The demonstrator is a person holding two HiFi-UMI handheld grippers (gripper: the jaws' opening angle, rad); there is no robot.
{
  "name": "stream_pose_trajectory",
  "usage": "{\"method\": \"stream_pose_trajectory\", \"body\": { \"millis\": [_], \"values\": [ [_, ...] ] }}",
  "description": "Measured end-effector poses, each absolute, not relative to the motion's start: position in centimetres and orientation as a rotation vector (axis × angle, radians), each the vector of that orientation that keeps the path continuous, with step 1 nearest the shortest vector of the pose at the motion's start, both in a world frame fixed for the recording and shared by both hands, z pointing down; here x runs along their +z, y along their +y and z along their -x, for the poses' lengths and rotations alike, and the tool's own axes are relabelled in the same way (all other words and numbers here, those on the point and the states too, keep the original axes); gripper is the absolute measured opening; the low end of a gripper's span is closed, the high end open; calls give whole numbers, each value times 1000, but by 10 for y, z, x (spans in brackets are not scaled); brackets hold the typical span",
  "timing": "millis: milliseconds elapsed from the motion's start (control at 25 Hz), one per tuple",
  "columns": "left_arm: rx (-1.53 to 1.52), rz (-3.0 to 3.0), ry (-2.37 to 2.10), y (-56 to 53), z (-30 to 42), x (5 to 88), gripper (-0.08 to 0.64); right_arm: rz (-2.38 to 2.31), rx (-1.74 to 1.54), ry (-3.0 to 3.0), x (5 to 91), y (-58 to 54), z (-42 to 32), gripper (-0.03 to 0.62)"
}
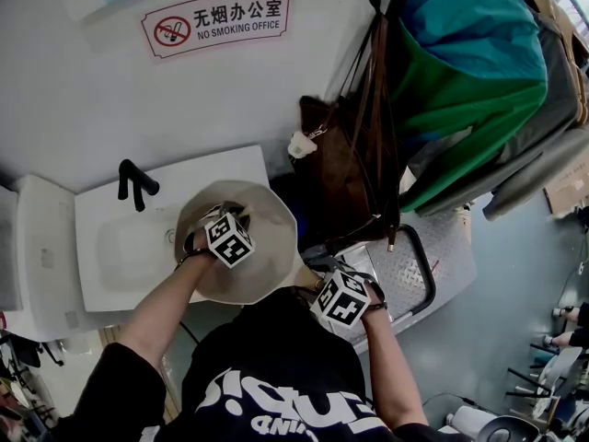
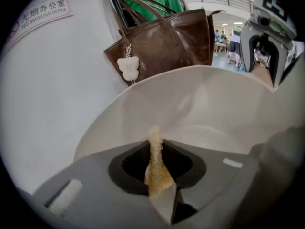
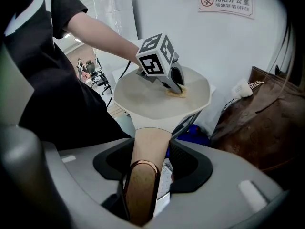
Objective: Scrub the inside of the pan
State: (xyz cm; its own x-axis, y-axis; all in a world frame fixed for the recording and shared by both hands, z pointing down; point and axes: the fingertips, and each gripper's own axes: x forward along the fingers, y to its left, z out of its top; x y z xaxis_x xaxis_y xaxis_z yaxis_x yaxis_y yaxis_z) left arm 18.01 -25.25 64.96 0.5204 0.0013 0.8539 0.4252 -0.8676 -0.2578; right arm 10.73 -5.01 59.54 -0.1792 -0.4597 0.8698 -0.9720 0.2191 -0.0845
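Sink (image 1: 115,247), cream pan (image 1: 265,261); right tongs (image 3: 151,150) clenched on handle (image 3: 142,187), left tongs (image 2: 155,149) on probable loofah (image 2: 155,173).

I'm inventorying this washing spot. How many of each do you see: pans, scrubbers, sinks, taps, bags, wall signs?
Pan: 1
Scrubber: 1
Sink: 1
Tap: 1
Bag: 1
Sign: 1
Total: 6

We see the pan (image 1: 267,261) over the sink's (image 1: 110,247) right edge, with the left gripper (image 2: 155,142) inside it, clamped on the scrub pad (image 2: 155,173). The right gripper (image 3: 147,144) clasps the handle (image 3: 142,180) at the pan's near-right. A bag (image 1: 345,168) hangs right of the sink.
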Motion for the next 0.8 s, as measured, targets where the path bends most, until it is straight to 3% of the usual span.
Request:
{"method": "stream_pose_trajectory", "body": {
  "millis": [800],
  "values": [
    [-1576, 2000, -539, -281, -101, 657, 75, -1353, 881, -1756, 595, -50, -109, 233]
  ]
}}
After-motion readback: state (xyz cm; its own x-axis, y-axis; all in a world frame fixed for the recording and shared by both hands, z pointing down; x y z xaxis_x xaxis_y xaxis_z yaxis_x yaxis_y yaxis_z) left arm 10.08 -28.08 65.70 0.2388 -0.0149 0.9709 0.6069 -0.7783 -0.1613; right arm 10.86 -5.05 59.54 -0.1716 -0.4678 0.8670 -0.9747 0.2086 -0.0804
